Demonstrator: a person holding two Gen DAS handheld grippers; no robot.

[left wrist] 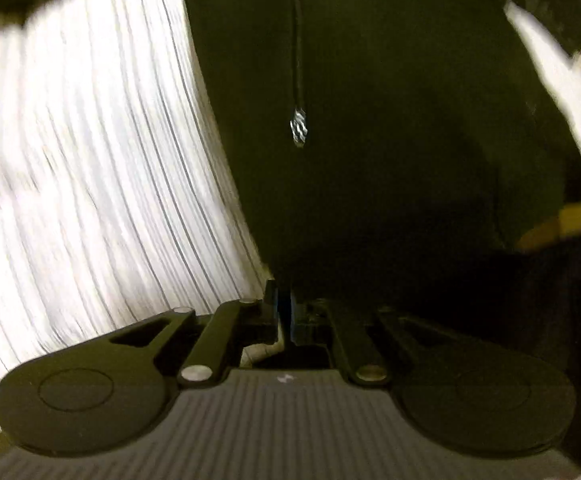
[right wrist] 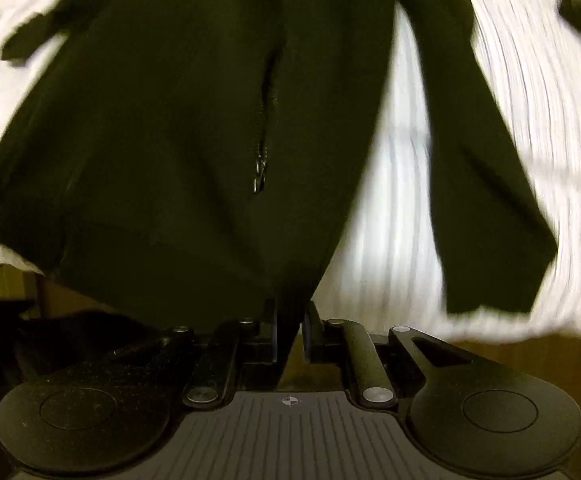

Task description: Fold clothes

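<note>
A dark zip-up jacket (left wrist: 390,140) fills the left wrist view, its zipper pull (left wrist: 297,130) hanging in the middle. My left gripper (left wrist: 284,312) is shut on the jacket's hem edge. In the right wrist view the same jacket (right wrist: 162,140) spreads out with its zipper pull (right wrist: 260,172) near the middle and one sleeve (right wrist: 486,184) lying to the right. My right gripper (right wrist: 290,324) is shut on the jacket's hem. Both views are motion-blurred.
A white striped bed sheet (left wrist: 82,180) lies under the jacket and also shows in the right wrist view (right wrist: 402,216). A wooden floor or bed frame (right wrist: 530,360) shows at the sheet's near edge. Another dark cloth (right wrist: 58,332) lies at the lower left.
</note>
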